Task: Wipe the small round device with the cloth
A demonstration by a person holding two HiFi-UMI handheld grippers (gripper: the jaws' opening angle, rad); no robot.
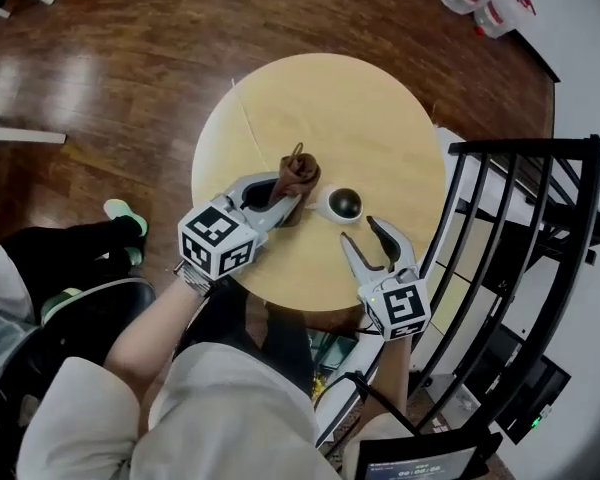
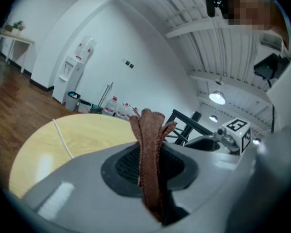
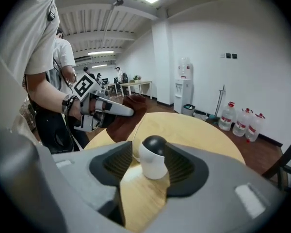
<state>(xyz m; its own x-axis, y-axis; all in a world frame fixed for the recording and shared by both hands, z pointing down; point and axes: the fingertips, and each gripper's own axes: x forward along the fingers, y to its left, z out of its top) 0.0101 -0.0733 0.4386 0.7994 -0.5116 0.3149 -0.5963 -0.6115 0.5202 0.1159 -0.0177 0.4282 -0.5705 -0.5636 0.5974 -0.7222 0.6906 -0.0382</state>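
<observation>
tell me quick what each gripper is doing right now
Left gripper: closed, holding the brown cloth.
Right gripper: open, holding nothing; the round device stands just ahead of its jaws.

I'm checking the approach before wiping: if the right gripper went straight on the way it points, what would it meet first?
Most likely the small round device: it stands straight ahead of the right gripper, in line with the gap of its open jaws. How much distance remains is hard to judge.
</observation>
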